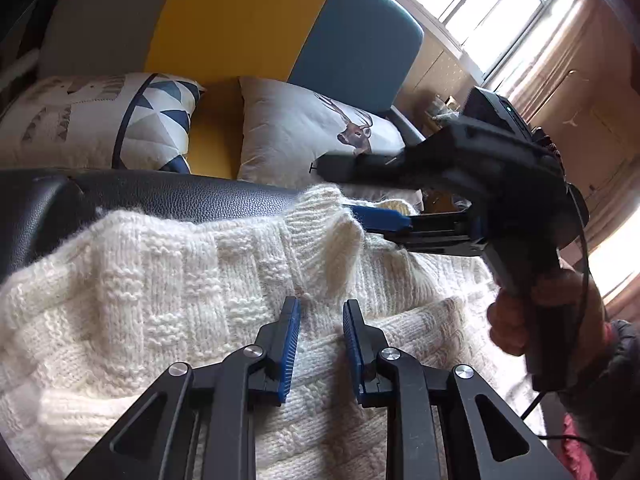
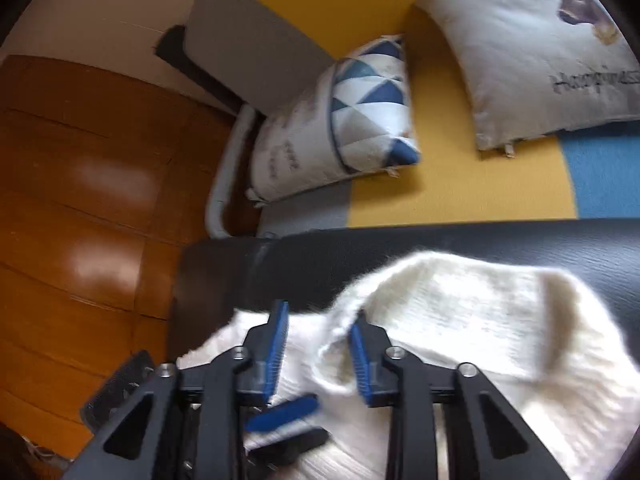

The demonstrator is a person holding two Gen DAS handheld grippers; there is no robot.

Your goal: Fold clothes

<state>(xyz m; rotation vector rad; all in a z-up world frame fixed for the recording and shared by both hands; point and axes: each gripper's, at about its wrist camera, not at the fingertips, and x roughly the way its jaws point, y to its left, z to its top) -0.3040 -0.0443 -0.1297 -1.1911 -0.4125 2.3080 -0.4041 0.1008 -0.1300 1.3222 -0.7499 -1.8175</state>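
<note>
A cream knitted sweater (image 1: 168, 300) is lying spread over a black leather surface (image 1: 160, 196), filling the lower half of the left wrist view from about 7 o'clock round to 4 o'clock. The left gripper (image 1: 320, 320) is hovering low over the knit near its centre, its blue-padded fingers (image 1: 292, 340) standing parted with bare wool showing between them and nothing held. At 3 o'clock in that view, the right gripper (image 1: 384, 220) is reaching in sideways, held by the person's right hand (image 1: 516, 320); one blue pad is lying against a raised fold of the sweater near the collar.

From the right wrist view, the right gripper (image 2: 318, 344) is sitting with its jaws apart, a lifted edge of the sweater (image 2: 460, 320) lying between and beyond them; whether it is actually pinching the wool cannot be told. Behind, at 12 o'clock, a deer cushion (image 1: 312, 132) and a triangle-patterned cushion (image 1: 160, 116) are resting on a yellow and blue sofa (image 1: 248, 12).
</note>
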